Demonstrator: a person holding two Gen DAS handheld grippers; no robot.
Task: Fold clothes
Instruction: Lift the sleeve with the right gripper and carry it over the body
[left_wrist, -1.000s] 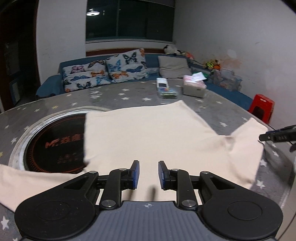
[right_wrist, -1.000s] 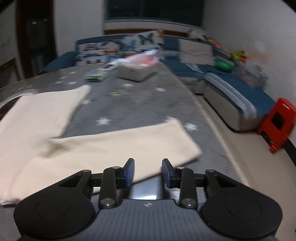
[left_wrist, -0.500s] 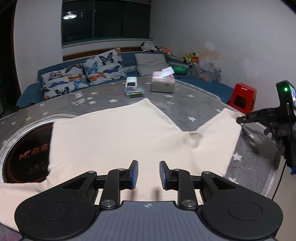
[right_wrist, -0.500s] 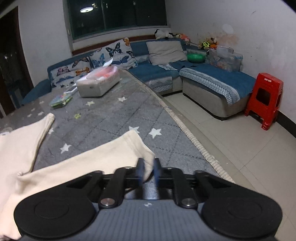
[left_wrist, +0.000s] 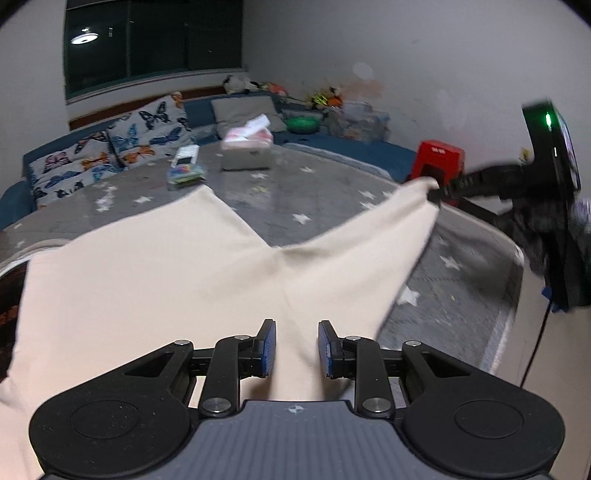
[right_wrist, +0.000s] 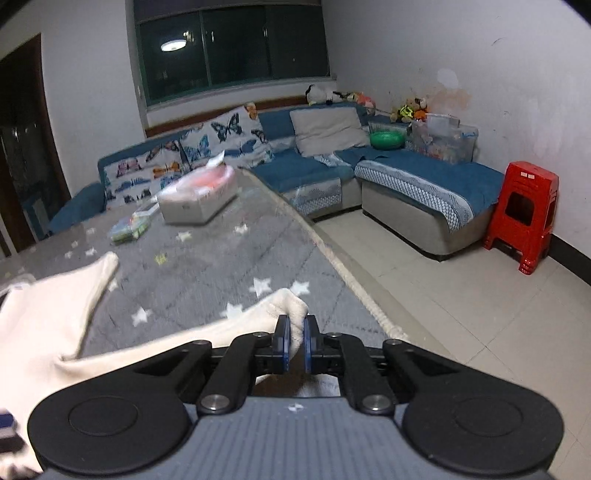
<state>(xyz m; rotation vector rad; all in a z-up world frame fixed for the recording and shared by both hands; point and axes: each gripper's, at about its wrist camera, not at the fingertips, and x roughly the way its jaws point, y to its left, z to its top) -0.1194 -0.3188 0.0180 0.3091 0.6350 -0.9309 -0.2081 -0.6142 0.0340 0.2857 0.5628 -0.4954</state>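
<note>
A cream garment (left_wrist: 147, 266) lies spread on the grey star-patterned table (left_wrist: 332, 206). My left gripper (left_wrist: 297, 347) hovers open just over its near edge; a fold ridge of the cloth shows in the gap, and the blue pads (left_wrist: 269, 347) do not press on it. The right sleeve (left_wrist: 369, 240) is raised off the table at its tip, where my right gripper (left_wrist: 437, 194) pinches it. In the right wrist view, the right gripper (right_wrist: 295, 339) is shut on the bunched sleeve end (right_wrist: 284, 306), near the table's right edge. The rest of the garment (right_wrist: 44, 325) trails away to the left.
A tissue box (left_wrist: 247, 151) and a colourful packet (left_wrist: 184, 171) sit at the far side of the table. A dark round inlay (left_wrist: 7, 295) lies at the left under the cloth. Beyond the table edge (right_wrist: 354, 284) are tiled floor, a blue sofa (right_wrist: 406, 177) and a red stool (right_wrist: 524, 214).
The right gripper closed on the sleeve end and lifted it off the table. The left gripper moved rightward along the garment's near edge, its jaws staying apart.
</note>
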